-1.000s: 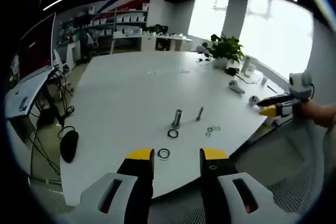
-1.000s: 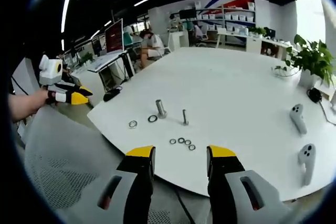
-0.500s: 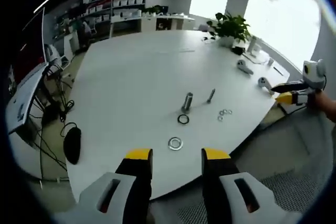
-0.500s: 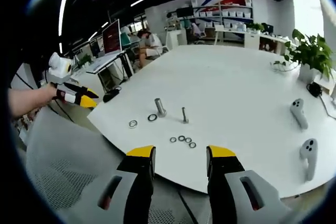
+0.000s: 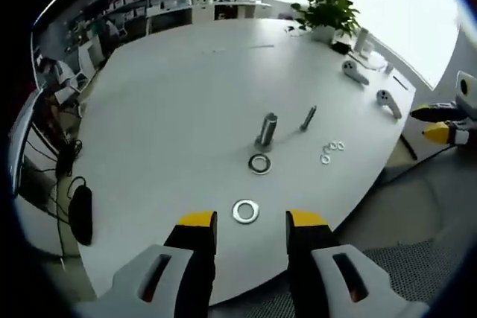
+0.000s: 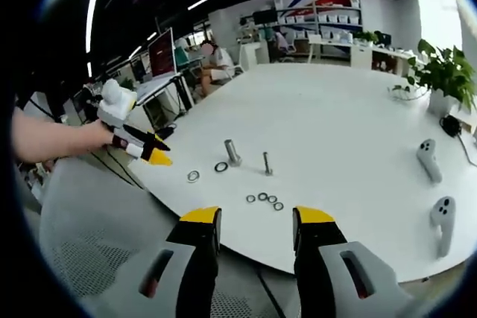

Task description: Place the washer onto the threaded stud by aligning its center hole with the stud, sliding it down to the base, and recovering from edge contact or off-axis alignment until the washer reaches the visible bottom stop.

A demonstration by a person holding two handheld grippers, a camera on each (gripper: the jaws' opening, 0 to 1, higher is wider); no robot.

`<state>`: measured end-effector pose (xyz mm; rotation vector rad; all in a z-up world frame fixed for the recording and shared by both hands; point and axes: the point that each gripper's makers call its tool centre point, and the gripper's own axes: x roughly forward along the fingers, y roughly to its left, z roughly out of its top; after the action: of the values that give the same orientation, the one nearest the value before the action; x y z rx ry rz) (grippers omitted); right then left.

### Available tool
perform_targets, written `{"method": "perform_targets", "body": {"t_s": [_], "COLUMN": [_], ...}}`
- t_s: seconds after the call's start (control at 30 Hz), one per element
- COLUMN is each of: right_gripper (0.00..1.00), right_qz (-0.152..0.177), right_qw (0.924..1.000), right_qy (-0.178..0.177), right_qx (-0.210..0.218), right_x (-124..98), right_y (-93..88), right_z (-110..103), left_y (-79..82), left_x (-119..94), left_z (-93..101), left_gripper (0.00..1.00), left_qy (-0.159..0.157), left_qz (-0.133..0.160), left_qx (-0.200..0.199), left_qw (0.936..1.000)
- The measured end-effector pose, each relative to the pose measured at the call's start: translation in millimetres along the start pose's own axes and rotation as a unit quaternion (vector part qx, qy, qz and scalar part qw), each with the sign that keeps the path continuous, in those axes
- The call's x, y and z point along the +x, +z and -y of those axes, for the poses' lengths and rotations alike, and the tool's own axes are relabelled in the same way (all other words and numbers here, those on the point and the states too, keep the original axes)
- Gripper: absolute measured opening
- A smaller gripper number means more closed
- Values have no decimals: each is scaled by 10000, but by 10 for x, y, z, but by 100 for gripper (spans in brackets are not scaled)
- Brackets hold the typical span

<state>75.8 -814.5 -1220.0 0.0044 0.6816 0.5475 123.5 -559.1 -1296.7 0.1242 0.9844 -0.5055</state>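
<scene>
The left gripper [image 5: 244,221] hangs above the near edge of the white table [image 5: 186,87], and its two yellow-tipped jaws stand wide apart with nothing between them. A silver washer [image 5: 245,211] lies flat on the table just ahead of the jaws, right in the gap between the tips. A little farther ahead lies a darker ring [image 5: 259,163], and just beyond it a thick stud [image 5: 267,129] stands upright. To the right of the stud a thin bolt [image 5: 308,118] also stands, and a few small washers [image 5: 332,150] lie near it. Two white controllers [image 5: 369,83] rest far ahead on the right.

The right gripper [image 6: 248,220] is held off the table edge, its jaws also wide apart and empty. Ahead of them are the small washers [image 6: 264,199], then the bolt [image 6: 265,163] and the stud [image 6: 232,153]. In this view the left gripper [image 6: 153,154] comes in from the left, held by a hand [image 6: 89,138], with its tips near the silver washer [image 6: 193,176].
</scene>
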Motion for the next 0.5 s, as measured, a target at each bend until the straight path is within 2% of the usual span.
{"method": "perform_targets", "body": {"t_s": [0.03, 0.1, 0.17, 0.3, 0.4, 0.5], "right_gripper": [40, 40, 40, 39, 39, 39], "right_qz": [15, 29, 31, 47, 70, 44], "right_qw": [10000, 10000, 10000, 10000, 10000, 10000], "right_qy": [3, 18, 30, 12, 8, 5], "right_qx": [3, 0, -18, 43, 42, 48], "right_x": [-1, 0, 1, 0, -1, 1], "right_y": [6, 13, 15, 17, 28, 18], "right_z": [0, -6, -12, 3, 4, 5], "left_y": [-55, -101, -156, -171, -211, -265], "left_x": [67, 155, 251, 393, 506, 605], "left_z": [6, -14, -27, -24, -62, -56], "left_gripper": [35, 34, 34, 34, 33, 33], "left_qy": [-18, 76, 88, 23, 44, -1], "left_qz": [-189, -395, -615, -847, -1150, -1379], "left_qx": [32, 314, 415, 522, 897, 938], "left_qw": [9998, 9987, 9972, 9950, 9893, 9860]}}
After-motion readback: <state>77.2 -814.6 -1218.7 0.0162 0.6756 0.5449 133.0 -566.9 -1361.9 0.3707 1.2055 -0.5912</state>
